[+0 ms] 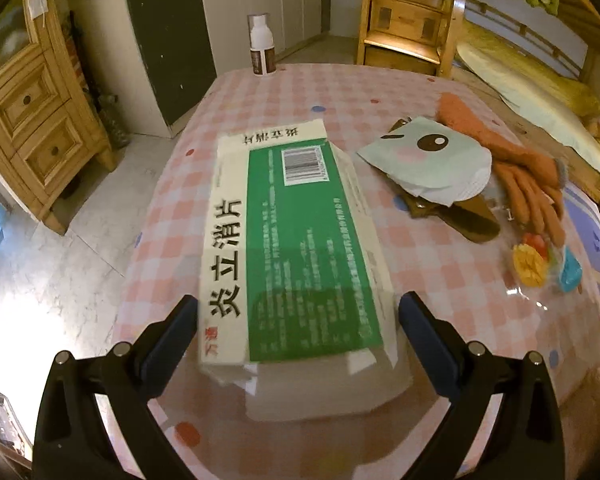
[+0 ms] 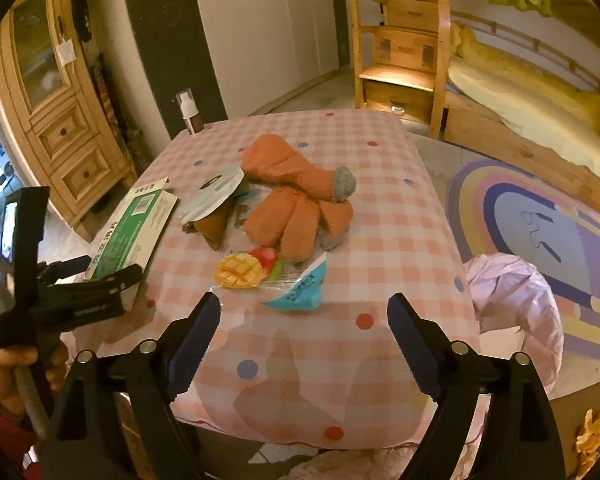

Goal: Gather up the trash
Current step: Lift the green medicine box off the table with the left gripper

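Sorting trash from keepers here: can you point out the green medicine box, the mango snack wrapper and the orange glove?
green medicine box (image 1: pixel 312 248), left wrist view, middle of green panel.
mango snack wrapper (image 2: pixel 240 270), right wrist view, on the printed mango.
orange glove (image 2: pixel 296 200), right wrist view, its palm.

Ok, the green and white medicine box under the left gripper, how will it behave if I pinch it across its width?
The medicine box looks like thin cardboard with its end flaps open, so it probably crushes a little under a pinch. It is likely light, perhaps empty. On the glossy tablecloth it may slide if nudged.
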`<state>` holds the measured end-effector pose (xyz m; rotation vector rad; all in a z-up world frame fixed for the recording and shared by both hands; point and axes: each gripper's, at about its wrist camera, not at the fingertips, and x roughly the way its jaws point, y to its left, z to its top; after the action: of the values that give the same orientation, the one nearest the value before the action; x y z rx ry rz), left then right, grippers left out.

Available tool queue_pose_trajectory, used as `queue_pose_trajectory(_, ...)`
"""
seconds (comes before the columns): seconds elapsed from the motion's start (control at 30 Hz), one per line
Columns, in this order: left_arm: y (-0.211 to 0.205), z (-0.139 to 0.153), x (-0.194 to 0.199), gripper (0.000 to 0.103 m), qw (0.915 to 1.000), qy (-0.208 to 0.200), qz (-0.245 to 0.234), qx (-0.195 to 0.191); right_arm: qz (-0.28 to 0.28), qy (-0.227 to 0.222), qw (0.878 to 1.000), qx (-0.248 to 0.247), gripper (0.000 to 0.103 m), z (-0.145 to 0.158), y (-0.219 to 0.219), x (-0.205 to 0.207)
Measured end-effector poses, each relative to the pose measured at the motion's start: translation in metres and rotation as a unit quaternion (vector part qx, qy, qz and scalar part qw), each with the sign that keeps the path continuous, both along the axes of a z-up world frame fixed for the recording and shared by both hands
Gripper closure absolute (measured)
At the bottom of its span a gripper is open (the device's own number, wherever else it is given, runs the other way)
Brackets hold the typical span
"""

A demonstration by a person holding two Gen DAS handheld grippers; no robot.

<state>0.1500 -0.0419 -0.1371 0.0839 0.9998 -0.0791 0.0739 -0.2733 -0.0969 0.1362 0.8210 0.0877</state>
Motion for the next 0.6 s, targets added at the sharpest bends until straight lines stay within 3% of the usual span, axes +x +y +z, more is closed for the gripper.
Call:
queue_pose_trajectory(0.3,-0.008,-0.004,0.003,0.007,0.9999,0.006,0.011,0.009,0.003,0.007,1.000,0.001,0.018,-0.004,0.004,0.000)
queue_pose_trajectory(0.37,-0.005,-0.003,0.000,0.009,1.0000,0.007,0.002,-0.003,0.007,0.005,1.000,0.000,0.018,-0.003,0.005,-0.001)
queue_pose_trajectory(0.43,-0.002,0.003,-0.008,0.018,0.9998,-0.010,-0.008,-0.013,0.010,0.001,1.000,-0.003,0.018,-0.001,0.007,-0.003)
queue_pose_trajectory(0.6,0.011,0.014,-0.025,0.018,0.9986,-0.028,-0.011,-0.043,0.017,-0.005,1.000,-0.008,0.018,0.002,0.014,-0.001)
